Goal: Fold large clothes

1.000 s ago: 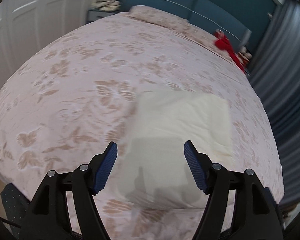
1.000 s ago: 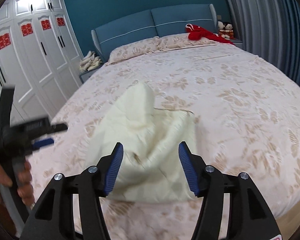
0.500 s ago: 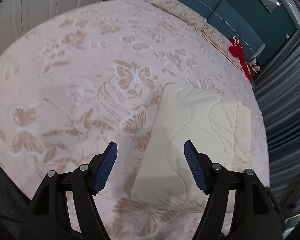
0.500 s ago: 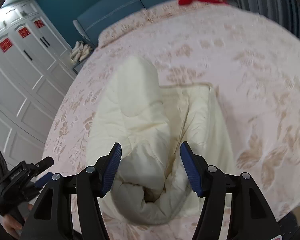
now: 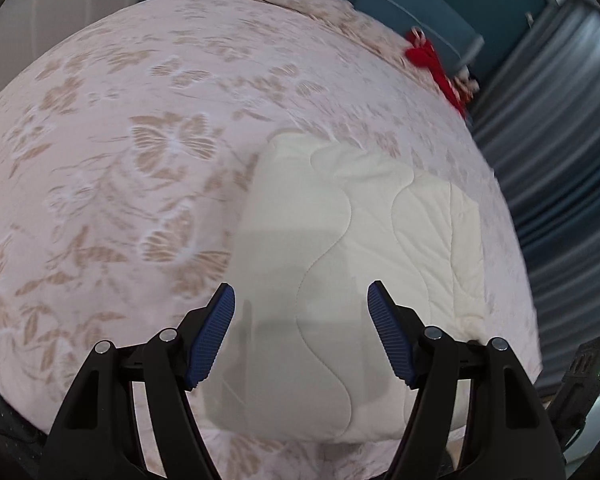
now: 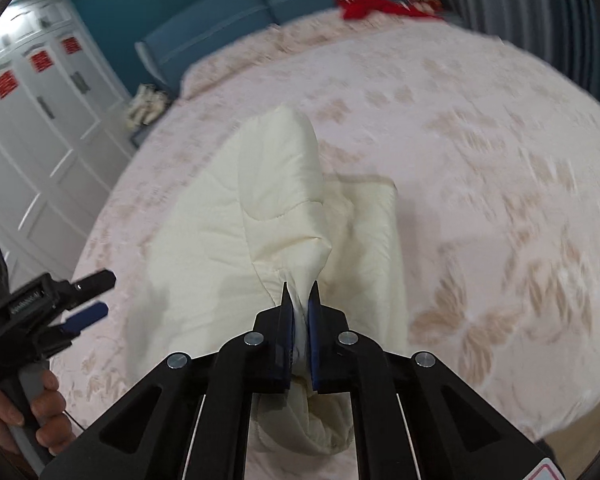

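Right hand-held gripper point(image 6: 300, 300): we see it clamped on the cream quilt point(image 6: 276, 216).
Left hand-held gripper point(image 5: 300, 332): wide apart, empty, above our quilt on the bed point(image 5: 100, 160).

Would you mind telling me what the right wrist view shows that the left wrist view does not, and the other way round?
Only the right wrist view shows the right gripper shut on a bunched edge of the cream quilted garment, the white wardrobe with red stickers, and the hand holding the left gripper.

Only the left wrist view shows the left gripper open above the garment's flat quilted part, gripping nothing.

Both show the floral bedspread, the blue headboard, the red item near it and the curtains.
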